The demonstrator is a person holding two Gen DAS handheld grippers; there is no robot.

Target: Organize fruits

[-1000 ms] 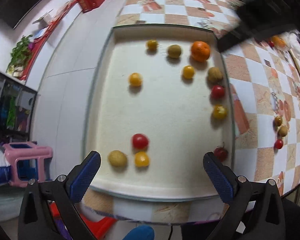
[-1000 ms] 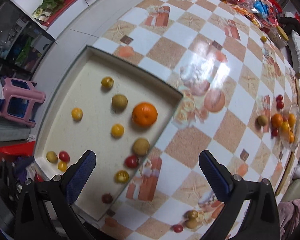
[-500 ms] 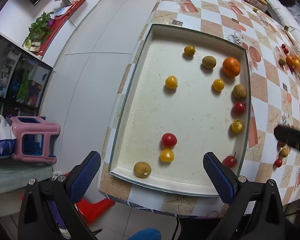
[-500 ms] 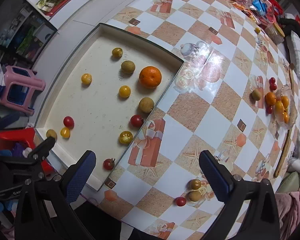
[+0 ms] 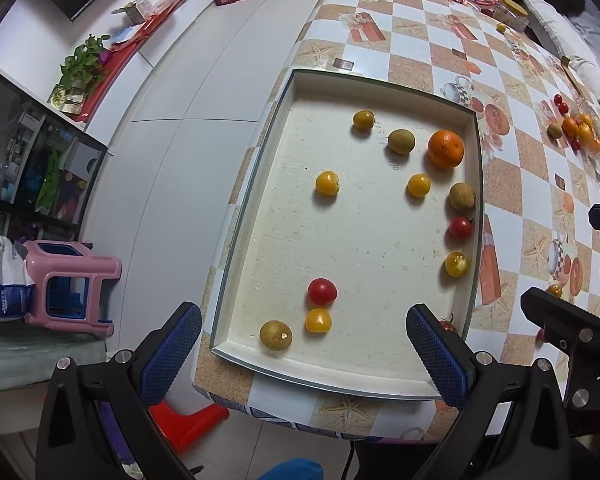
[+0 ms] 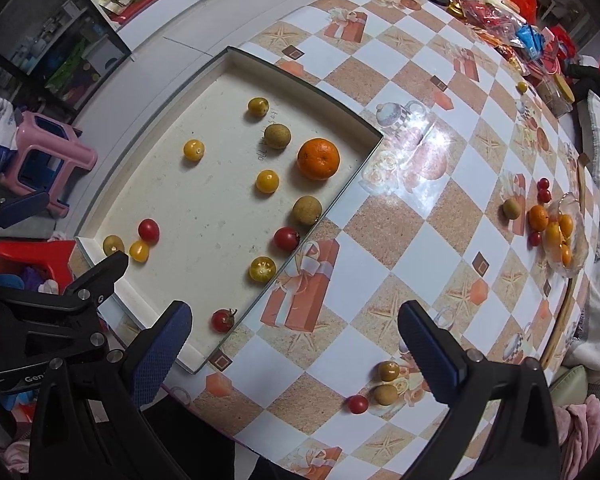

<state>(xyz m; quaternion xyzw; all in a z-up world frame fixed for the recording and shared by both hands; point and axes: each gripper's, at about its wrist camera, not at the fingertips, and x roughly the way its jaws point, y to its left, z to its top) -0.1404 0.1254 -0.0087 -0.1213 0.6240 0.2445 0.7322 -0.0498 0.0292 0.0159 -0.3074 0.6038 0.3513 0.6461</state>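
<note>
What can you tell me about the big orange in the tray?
The orange is the largest fruit in the shallow cream tray: round, bright, dimpled skin, small stem scar on top. It sits whole near the tray's far corner, close to the rim, beside a brownish-green fruit. It touches only the tray floor; neither gripper is near it.

Left tool (image 5: 302, 354): held wide open above the near edge of the counter, nothing gripped between its blue pads.
Right tool (image 6: 294, 352): likewise spread wide and empty, held above the near edge, just beside the left tool.
</note>
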